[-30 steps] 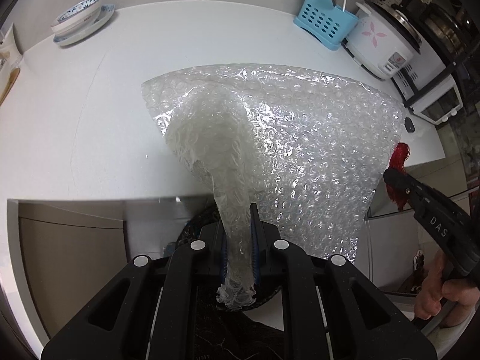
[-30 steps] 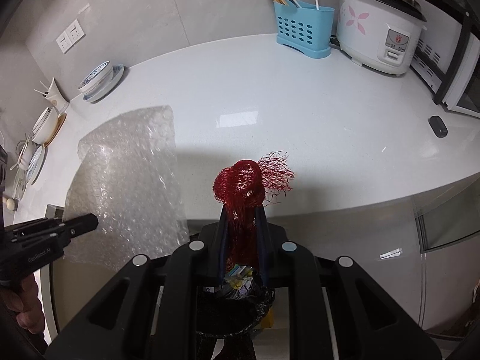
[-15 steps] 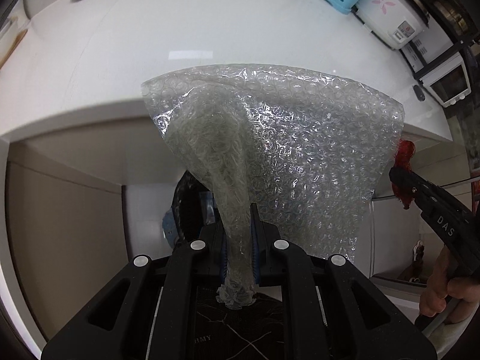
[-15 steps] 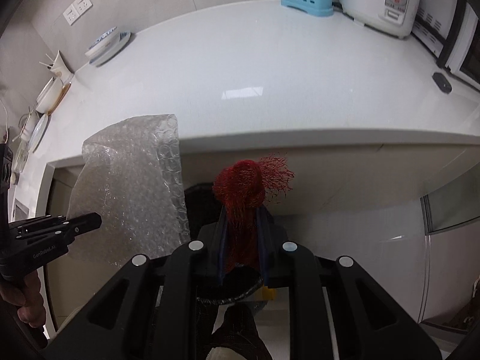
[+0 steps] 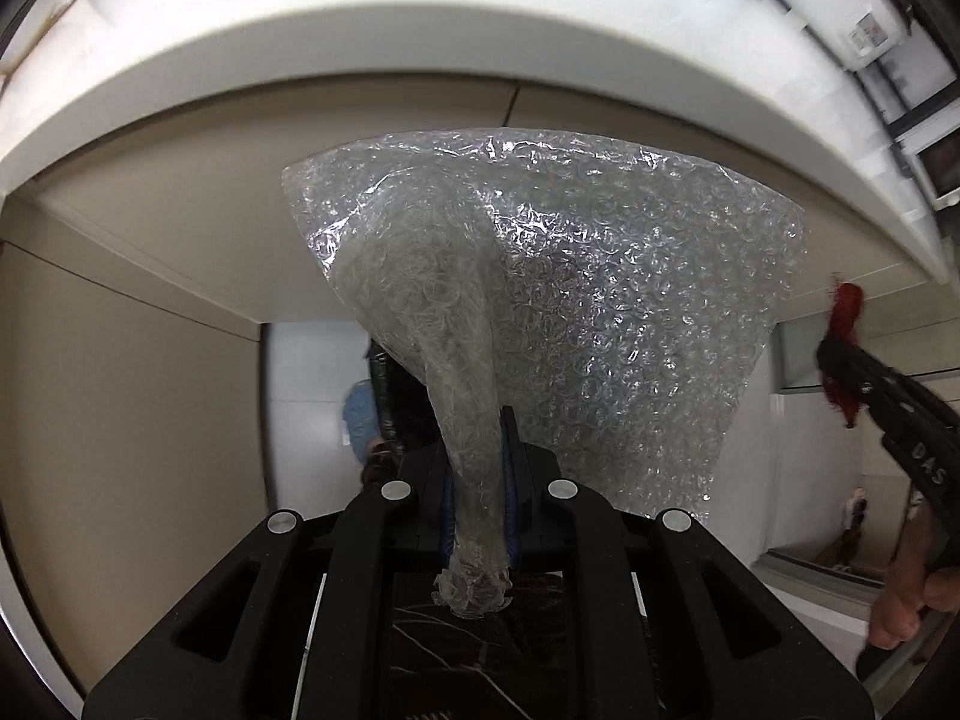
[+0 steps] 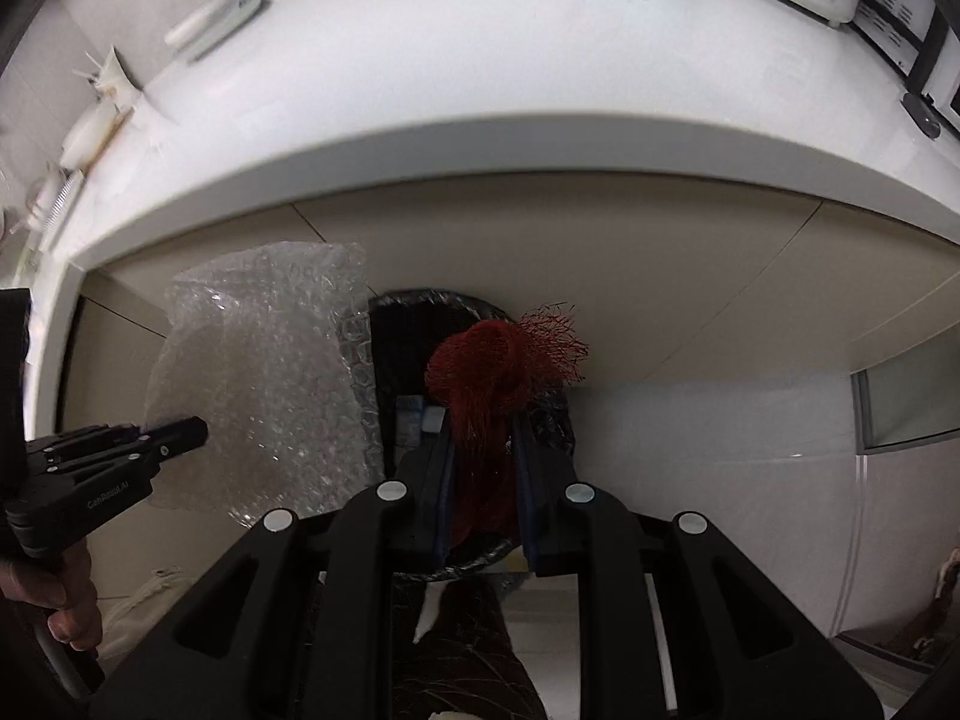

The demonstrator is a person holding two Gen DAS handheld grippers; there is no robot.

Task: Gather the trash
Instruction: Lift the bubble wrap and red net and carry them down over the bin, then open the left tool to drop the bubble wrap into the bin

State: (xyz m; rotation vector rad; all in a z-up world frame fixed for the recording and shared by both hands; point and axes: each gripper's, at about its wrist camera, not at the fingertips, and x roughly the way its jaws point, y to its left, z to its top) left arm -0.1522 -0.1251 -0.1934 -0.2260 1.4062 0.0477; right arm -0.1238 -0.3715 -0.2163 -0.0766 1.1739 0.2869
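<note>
The left gripper (image 5: 478, 468) pinches a bunched corner of bubble wrap (image 5: 576, 300), the sheet fanning out beyond its jaws. The right gripper (image 6: 482, 450) clamps red netting (image 6: 498, 360), bin (image 6: 414, 324) just beyond.

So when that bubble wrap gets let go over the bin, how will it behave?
Probably floppy: the bubble wrap bunches where the left gripper pinches it. Likely light, since that pinch holds it fanned out. It may drift, not drop straight.
</note>
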